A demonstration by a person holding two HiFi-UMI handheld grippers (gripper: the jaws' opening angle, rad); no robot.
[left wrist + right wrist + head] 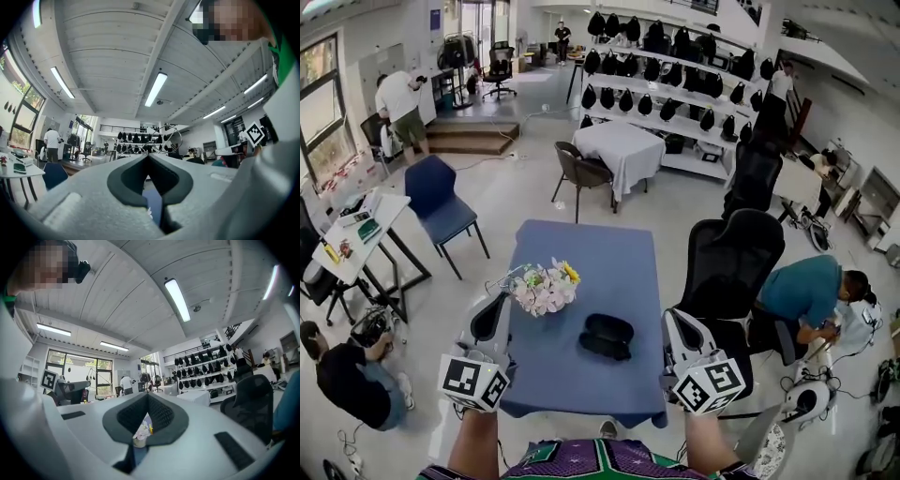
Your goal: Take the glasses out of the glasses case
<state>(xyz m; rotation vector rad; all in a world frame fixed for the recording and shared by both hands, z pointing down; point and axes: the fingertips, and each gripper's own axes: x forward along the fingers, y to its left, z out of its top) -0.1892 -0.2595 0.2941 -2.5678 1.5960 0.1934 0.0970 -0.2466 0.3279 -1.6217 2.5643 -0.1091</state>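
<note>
**Both hand-held grippers shut and empty; case closed on the worktop**

Head view. You hold your left hand-held gripper [495,309] and right hand-held gripper [675,323] up over the near edge of the blue worktop [619,253], one at each side. Each has its marker cube turned toward you. The glasses case [607,336] lies flat on the worktop between them. It is black, its lid is closed, and it sits nearer your right hand-held gripper but apart from both. A pot of pale flowers [546,286] stands behind and to the left of the case, close to the tip of your left hand-held gripper. A black office chair [736,262] stands beside the worktop's right edge.

Left gripper view. The jaws are together with their tips meeting, and nothing is between the pads. Through the recess below the tips you see a strip of the blue worktop and one white petal. The gripper points out across the room, and the ceiling fills the upper part of the view. The marker cube of your right hand-held gripper shows at the right edge.

Right gripper view. Here too the jaws are closed tip to tip and grip nothing. The flowers show through the recess under the tips, well beyond the jaws. The left hand-held gripper's marker cube shows at the left edge.
</note>
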